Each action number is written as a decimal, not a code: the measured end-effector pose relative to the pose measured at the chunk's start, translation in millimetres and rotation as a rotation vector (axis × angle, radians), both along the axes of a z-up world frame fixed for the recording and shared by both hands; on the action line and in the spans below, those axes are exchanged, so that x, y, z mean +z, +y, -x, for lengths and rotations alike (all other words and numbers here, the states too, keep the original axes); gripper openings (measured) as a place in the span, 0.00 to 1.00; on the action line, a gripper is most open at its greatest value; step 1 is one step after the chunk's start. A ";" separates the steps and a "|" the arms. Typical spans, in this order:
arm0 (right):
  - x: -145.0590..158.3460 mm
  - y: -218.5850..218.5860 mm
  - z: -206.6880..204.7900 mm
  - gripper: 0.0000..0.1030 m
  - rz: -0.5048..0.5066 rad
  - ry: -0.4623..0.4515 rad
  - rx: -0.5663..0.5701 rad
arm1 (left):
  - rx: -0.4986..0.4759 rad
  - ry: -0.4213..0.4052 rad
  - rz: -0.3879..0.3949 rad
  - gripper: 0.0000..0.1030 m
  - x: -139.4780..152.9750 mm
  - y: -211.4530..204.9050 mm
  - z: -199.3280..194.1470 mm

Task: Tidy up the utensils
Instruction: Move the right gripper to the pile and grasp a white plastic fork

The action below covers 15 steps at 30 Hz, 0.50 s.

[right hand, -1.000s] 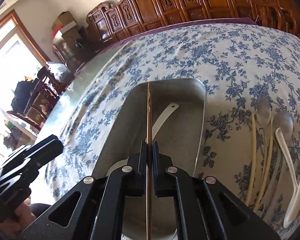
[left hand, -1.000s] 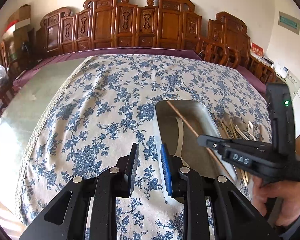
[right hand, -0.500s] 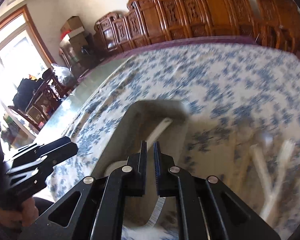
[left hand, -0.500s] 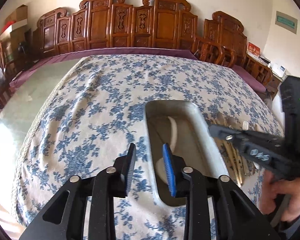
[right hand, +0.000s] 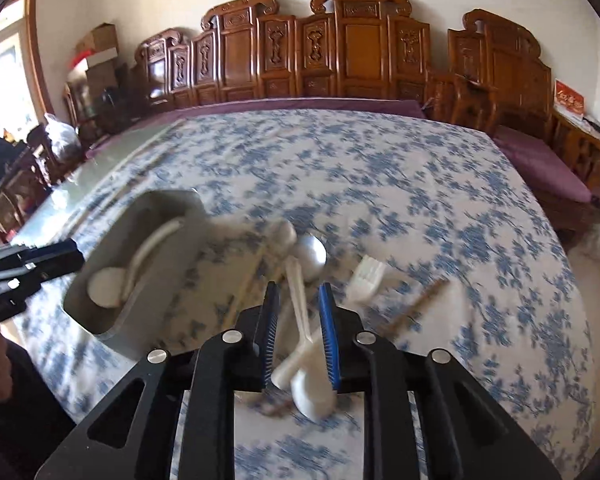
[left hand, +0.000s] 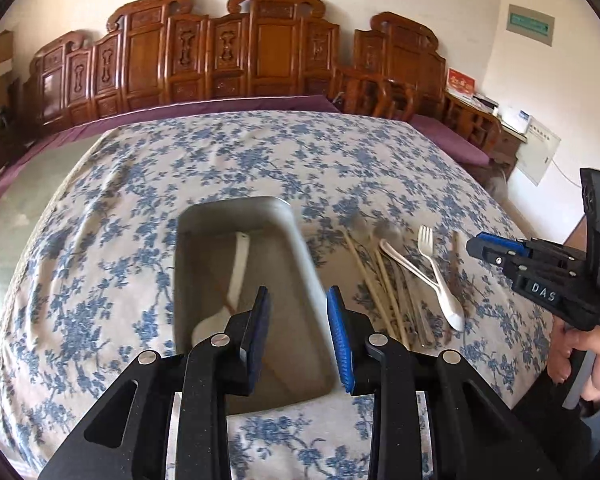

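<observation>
Although the sorting is under way, most of it looks undone. Farthest left in the left wrist view, the metal tray (left hand: 300, 256) sits on the flowered tabletop (left hand: 100, 240) and already holds a white spoon (left hand: 236, 268) lying lengthwise, with a thin brown chopstick (left hand: 225, 295) slanting beside its handle, partly hidden. The left tongs (left hand: 298, 332) hover over the tray's near half, spread partway with nothing between the pads, so I judge them idle or steadying.

Just right of the tray, loose on the cloth, lies the pile yet to be moved: pale chopsticks (left hand: 364, 268), two spoons with blurred bowls (left hand: 384, 232), a white plastic spoon (left hand: 420, 276) crossed by a white fork (left hand: 430, 248), and at the far right edge of the pile a single brown chopstick (left hand: 455, 256).

Furthest right, the right tongs (right hand: 298, 332) are above that pile, their jaws opening. In the right wrist view the crossed white handles show through the gap, but they appear to rest on the tabletop below, not pinched. My guess is the next pick comes from this crossed pair; the blur makes it hard to say which. Roughly two pieces are stowed and at least half a dozen wait outside the tray.
</observation>
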State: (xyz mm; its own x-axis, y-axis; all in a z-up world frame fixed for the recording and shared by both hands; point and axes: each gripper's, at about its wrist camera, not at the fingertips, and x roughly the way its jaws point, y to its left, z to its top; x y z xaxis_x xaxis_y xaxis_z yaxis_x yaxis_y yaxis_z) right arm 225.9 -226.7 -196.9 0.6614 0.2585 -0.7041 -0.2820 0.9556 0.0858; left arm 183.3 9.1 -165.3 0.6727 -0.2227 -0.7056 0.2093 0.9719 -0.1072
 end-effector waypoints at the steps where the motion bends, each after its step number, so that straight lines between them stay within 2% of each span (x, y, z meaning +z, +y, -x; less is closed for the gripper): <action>1: -5.7 -3.6 0.5 0.24 0.005 0.010 -0.002 | -0.004 0.002 -0.002 0.27 -1.1 -3.3 0.4; 3: -15.5 -5.5 -0.7 0.31 0.011 0.029 -0.013 | -0.010 0.005 0.002 0.26 -1.9 -8.3 1.5; 7: -34.7 -4.1 -9.6 0.36 0.003 0.064 -0.037 | -0.017 0.005 0.005 0.27 -2.2 -15.4 2.7; 15: -63.0 -14.6 -54.8 0.36 -0.042 0.162 -0.124 | -0.032 0.009 -0.009 0.27 -4.4 -28.9 4.3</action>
